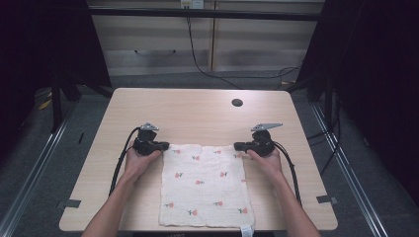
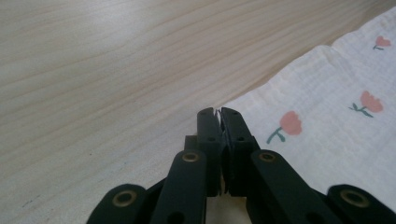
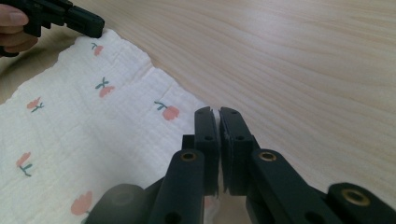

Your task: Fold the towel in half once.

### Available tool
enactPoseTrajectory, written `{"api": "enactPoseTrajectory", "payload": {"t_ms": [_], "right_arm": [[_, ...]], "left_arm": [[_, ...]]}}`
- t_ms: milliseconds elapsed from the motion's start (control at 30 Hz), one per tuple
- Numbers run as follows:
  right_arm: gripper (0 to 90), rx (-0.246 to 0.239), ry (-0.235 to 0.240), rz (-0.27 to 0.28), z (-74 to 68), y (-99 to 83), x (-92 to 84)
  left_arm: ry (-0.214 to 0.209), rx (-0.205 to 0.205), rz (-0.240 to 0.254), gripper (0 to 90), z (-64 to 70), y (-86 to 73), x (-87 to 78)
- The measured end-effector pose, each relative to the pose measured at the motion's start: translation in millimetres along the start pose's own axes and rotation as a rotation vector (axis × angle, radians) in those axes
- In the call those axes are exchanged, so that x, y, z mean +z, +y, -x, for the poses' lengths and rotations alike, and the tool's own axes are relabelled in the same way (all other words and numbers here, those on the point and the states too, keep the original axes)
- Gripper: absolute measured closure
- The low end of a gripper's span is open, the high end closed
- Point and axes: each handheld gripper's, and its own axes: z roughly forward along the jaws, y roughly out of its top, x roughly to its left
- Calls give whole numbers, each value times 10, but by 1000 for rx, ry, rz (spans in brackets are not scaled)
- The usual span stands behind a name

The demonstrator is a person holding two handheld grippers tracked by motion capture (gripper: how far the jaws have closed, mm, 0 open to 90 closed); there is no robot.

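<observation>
1. Left tongs (image 1: 165,146): jaws pressed together on the far left corner of the cloth (image 1: 205,185); a sliver of white fabric shows between the tips.
2. Right tongs (image 1: 237,146): jaws nearly closed at the far right corner; whether fabric sits between them cannot be told.
3. Cloth: white with red flowers, spread flat at the worktop's (image 1: 197,111) near edge.
4. Risk: either corner hold looks shallow; uneven lifting could likely pull one corner free.

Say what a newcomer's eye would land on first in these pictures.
A white muslin cloth printed with small red flowers lies flat at the near edge of the pale wooden table. The left gripper and right gripper each pinch one of its far corners, jaws closed.
</observation>
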Motion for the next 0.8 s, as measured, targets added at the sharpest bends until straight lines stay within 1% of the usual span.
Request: {"api": "enactPoseTrajectory", "payload": {"t_ms": [33, 67, 100, 167, 233, 267, 300, 333, 367, 433, 467, 500, 533, 600, 667, 733, 800], "right_arm": [[864, 2, 2, 0, 0, 1, -1], [864, 1, 3, 1, 0, 4, -2], [864, 2, 1, 2, -2, 7, -6], [865, -3, 1, 10, -2, 10, -12], [865, 0, 1, 9, -6, 13, -19], [865, 0, 2, 12, -11, 19, -29], [865, 0, 2, 12, -11, 19, -29], [866, -1, 2, 11, -11, 22, -34], [866, -1, 4, 17, -12, 30, -46], [866, -5, 3, 23, -11, 37, -57], [867, -3, 3, 24, -11, 43, -67], [867, -3, 3, 24, -11, 43, -67], [867, -1, 3, 26, -13, 50, -75], [868, -5, 4, 38, -18, 76, -100], [867, -10, 4, 41, -29, 101, -118], [868, -16, 4, 50, -40, 129, -136], [868, -17, 4, 51, -45, 141, -148]], "left_arm": [[1, -12, 17, 874, 7, -2, -8], [1, -12, 17, 876, 7, -2, -8], [-14, -19, 22, 877, -1, -1, -27], [-13, -9, 39, 879, 8, 16, -77], [-16, -10, 43, 881, 10, 23, -91], [-16, -9, 59, 880, 19, 46, -123], [-16, -9, 59, 881, 19, 46, -123], [-24, -12, 66, 881, 20, 60, -145], [-33, -26, 88, 881, 22, 78, -177], [-40, -22, 96, 881, 15, 87, -200], [-50, -20, 120, 881, 22, 103, -246], [-50, -20, 120, 881, 22, 103, -246], [-64, -19, 132, 881, 26, 116, -276], [-69, -7, 151, 881, 46, 146, -340], [-75, -12, 157, 882, 56, 158, -357], [-73, 0, 164, 882, 86, 212, -407], [-77, -1, 166, 882, 96, 241, -424]]}}
